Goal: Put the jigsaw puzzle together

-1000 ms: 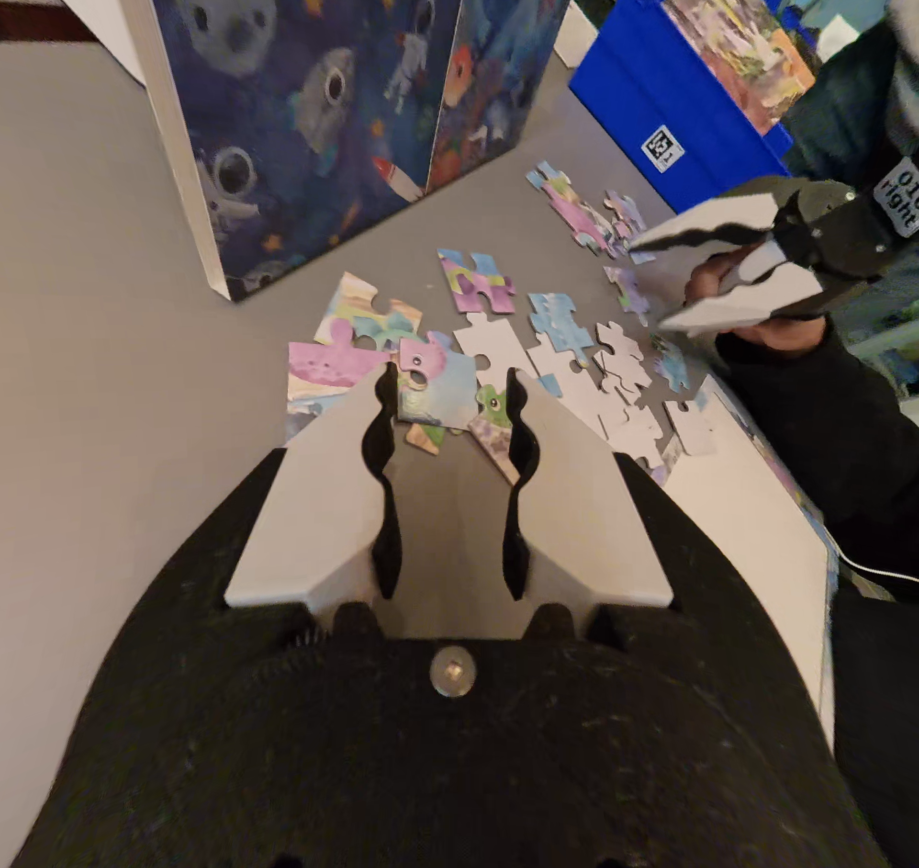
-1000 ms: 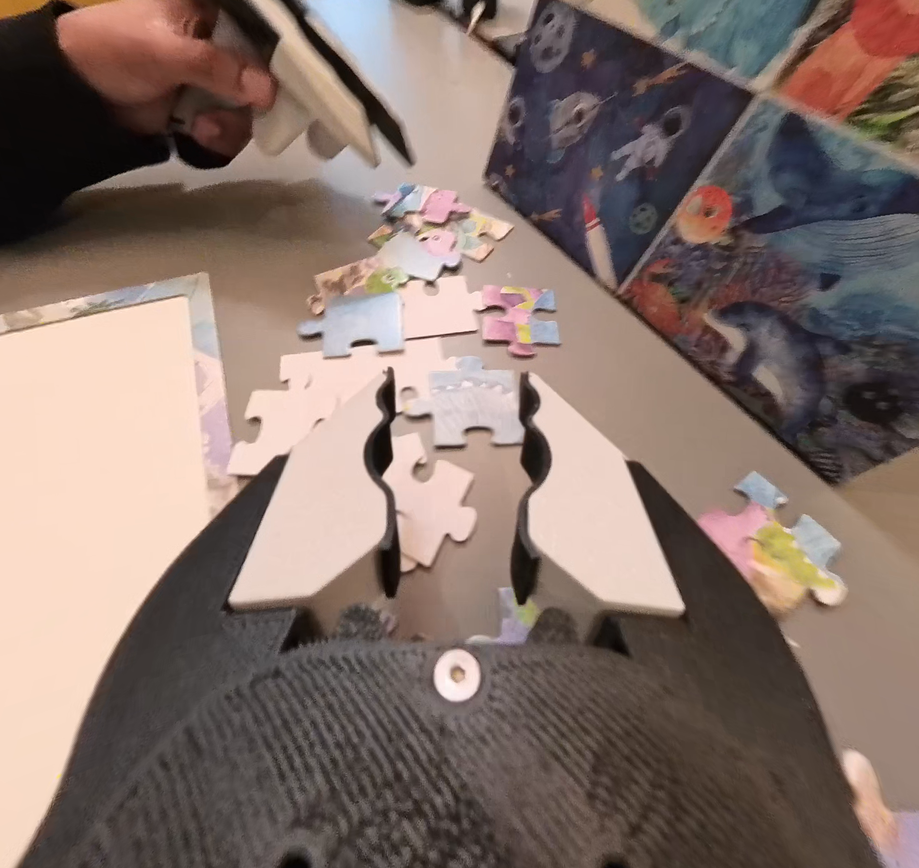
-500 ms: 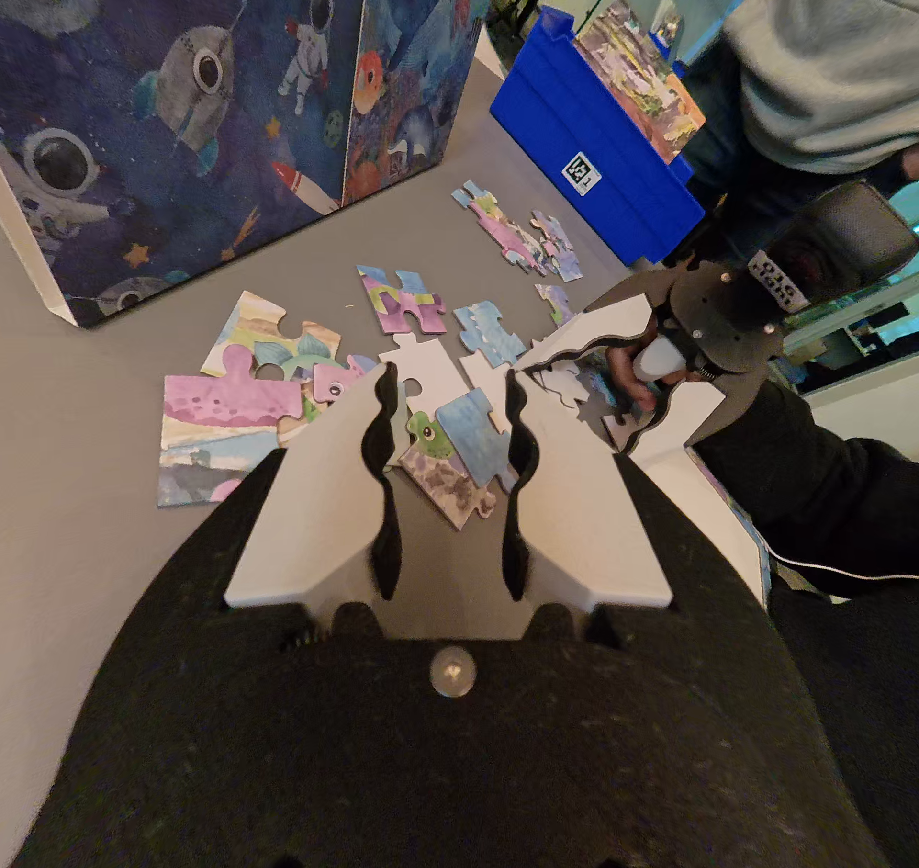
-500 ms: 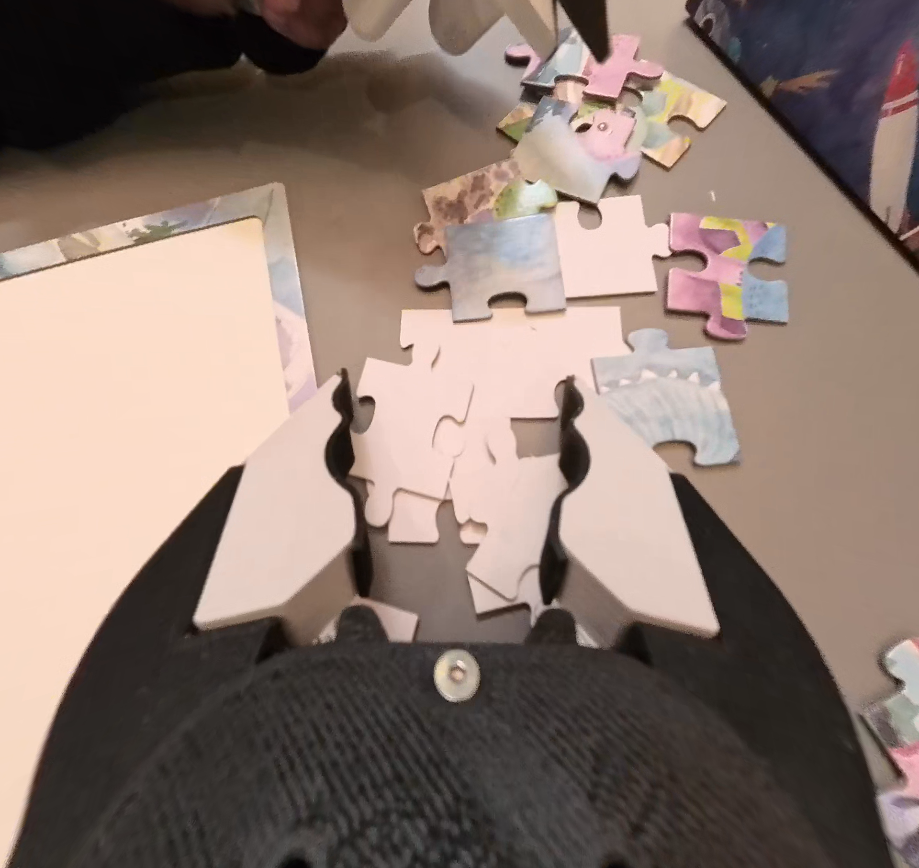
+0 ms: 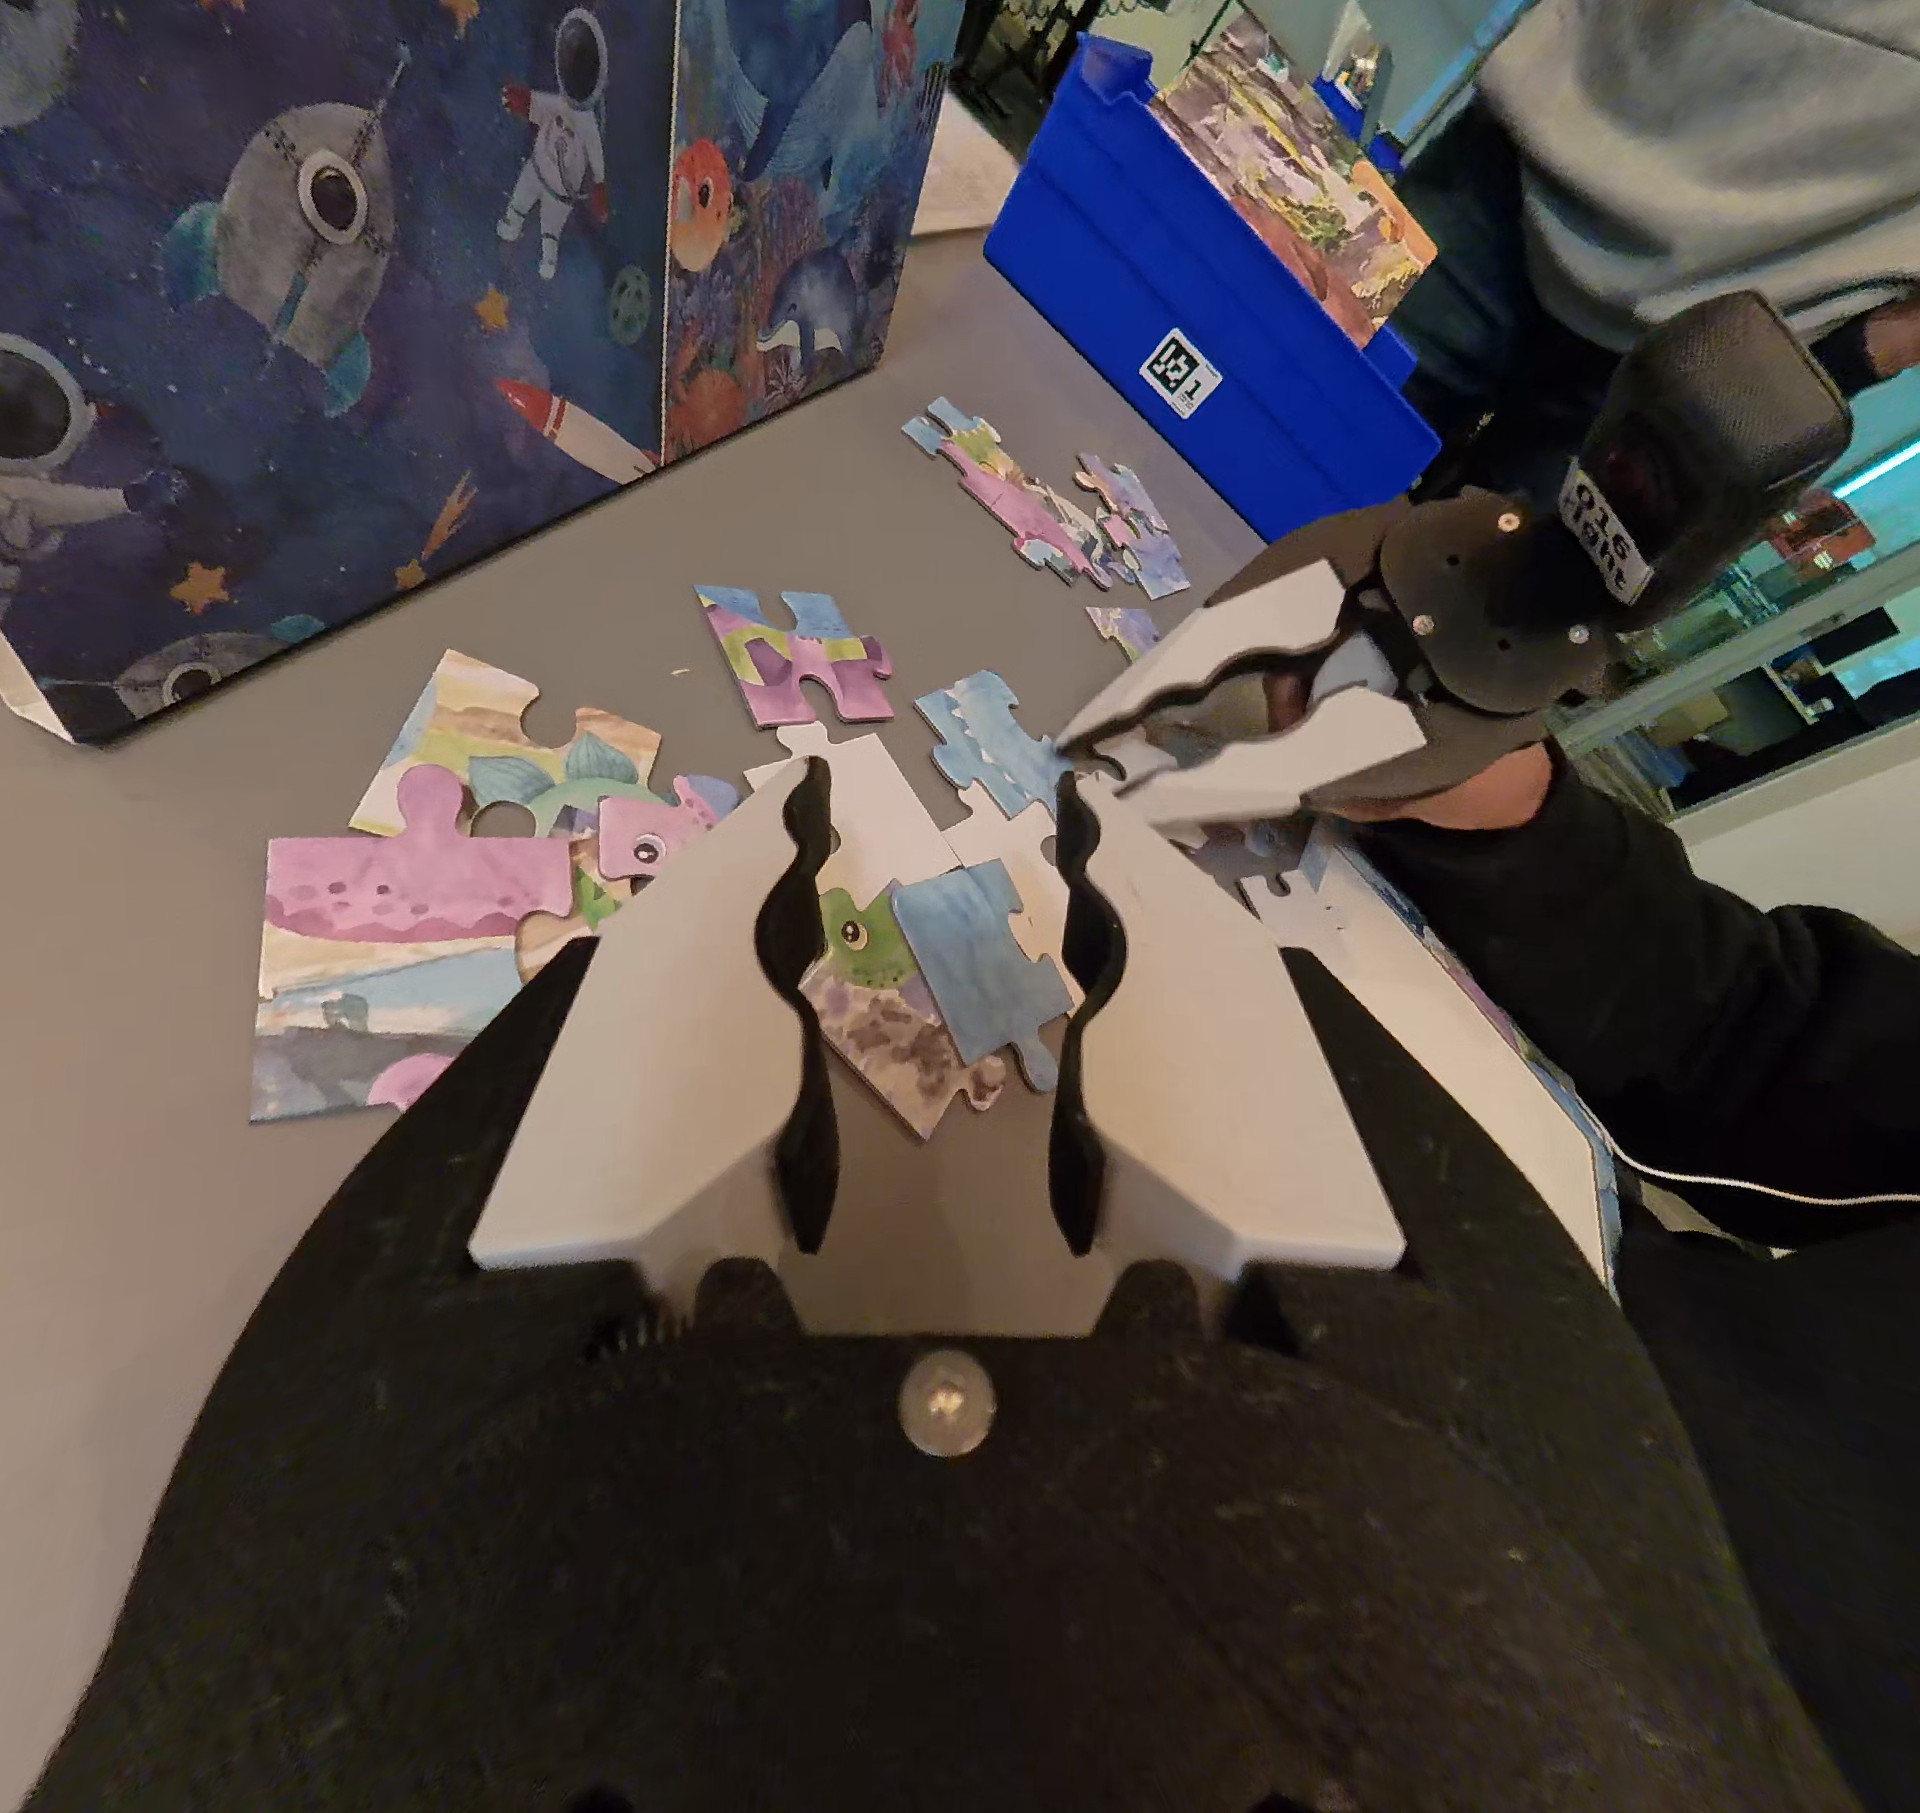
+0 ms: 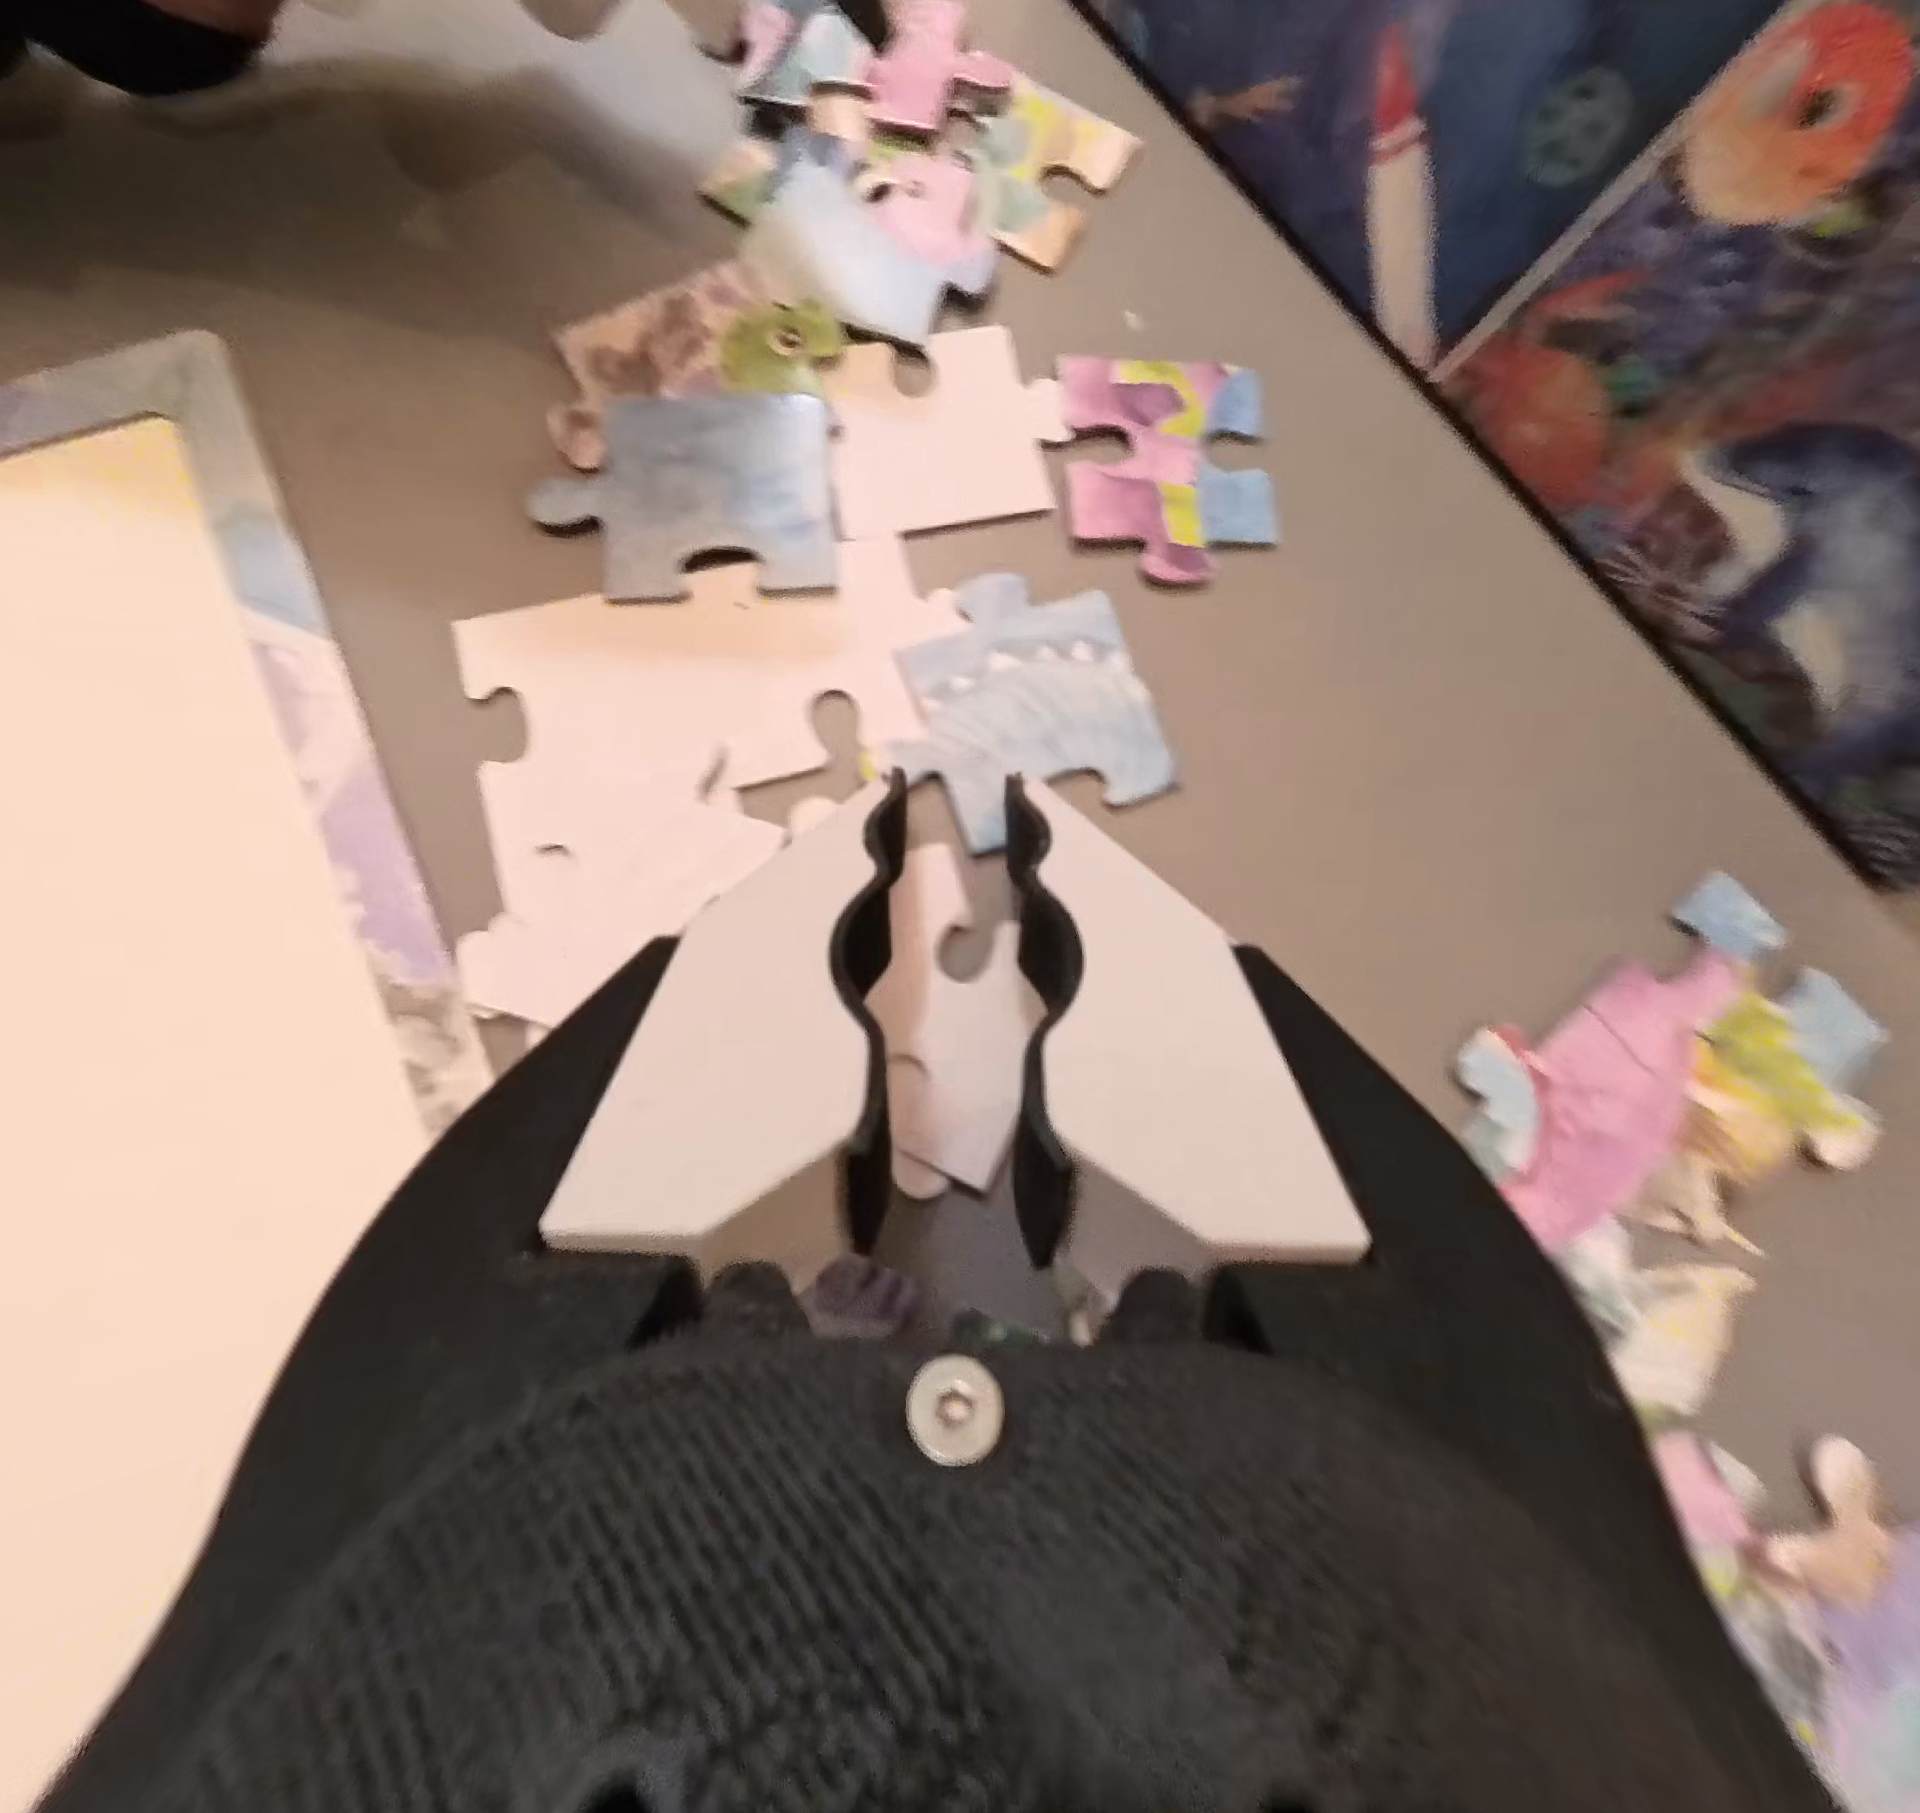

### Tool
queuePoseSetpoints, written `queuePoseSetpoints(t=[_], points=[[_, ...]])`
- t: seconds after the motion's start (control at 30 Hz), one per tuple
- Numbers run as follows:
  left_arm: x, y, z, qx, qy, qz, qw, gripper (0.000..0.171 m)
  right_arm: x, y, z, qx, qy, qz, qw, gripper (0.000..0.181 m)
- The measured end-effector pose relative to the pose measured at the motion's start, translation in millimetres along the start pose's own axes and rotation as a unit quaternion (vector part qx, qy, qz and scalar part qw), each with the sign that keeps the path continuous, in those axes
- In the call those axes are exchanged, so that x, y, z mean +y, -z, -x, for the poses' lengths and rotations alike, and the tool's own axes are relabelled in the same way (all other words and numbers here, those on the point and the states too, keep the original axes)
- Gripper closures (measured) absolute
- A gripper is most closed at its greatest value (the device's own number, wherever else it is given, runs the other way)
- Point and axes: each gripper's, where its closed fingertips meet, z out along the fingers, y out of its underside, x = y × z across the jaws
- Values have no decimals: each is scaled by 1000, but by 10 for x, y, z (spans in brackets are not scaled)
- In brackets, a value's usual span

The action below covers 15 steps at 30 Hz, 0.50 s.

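Grey worktop: loose puzzle pieces scattered. Left tool parted, empty. Right tool narrowed at blue piece; grip uncertain through blur.

Pastel puzzle pieces on our grey matte tabletop, before a dark blue cardboard box.

We see the box painted with white astronauts, grey planets and orange stars on one face, an orange fish and blue whales on the next. We count a pink-and-lilac banded cardboard piece, a purple, yellow and blue patchwork piece, a streaked pale blue piece, and plain white face-down pieces. A glossy royal-blue plastic bin carries a black-and-white square tag. Our white-fingered grippers have black wavy pads.
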Motion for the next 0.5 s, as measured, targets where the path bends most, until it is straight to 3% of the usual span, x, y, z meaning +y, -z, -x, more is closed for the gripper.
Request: queuePoseSetpoints(t=[0.1,0.17,0.23,0.27,0.37,0.47,0.5], points=[[1,-8,-11,1,-2,0,1000,130,-109,104,50,-33,-20,-39,998,163],[5,-13,-11,-1,-5,1,1000,130,-267,179,388,-134,-41,-73,987,158],[12,-17,-8,-4,-8,3,1000,130,-276,232,773,-227,-16,-63,972,159],[13,-17,-5,-5,-9,4,1000,130,-214,220,878,-239,15,-45,970,162],[9,-9,0,-7,-11,3,1000,130,40,87,806,-188,76,20,979,172],[2,-4,5,-5,-8,0,1000,130,68,79,529,-138,60,23,988,181],[3,-4,7,-4,-7,0,1000,130,84,83,379,-105,58,23,992,176]])
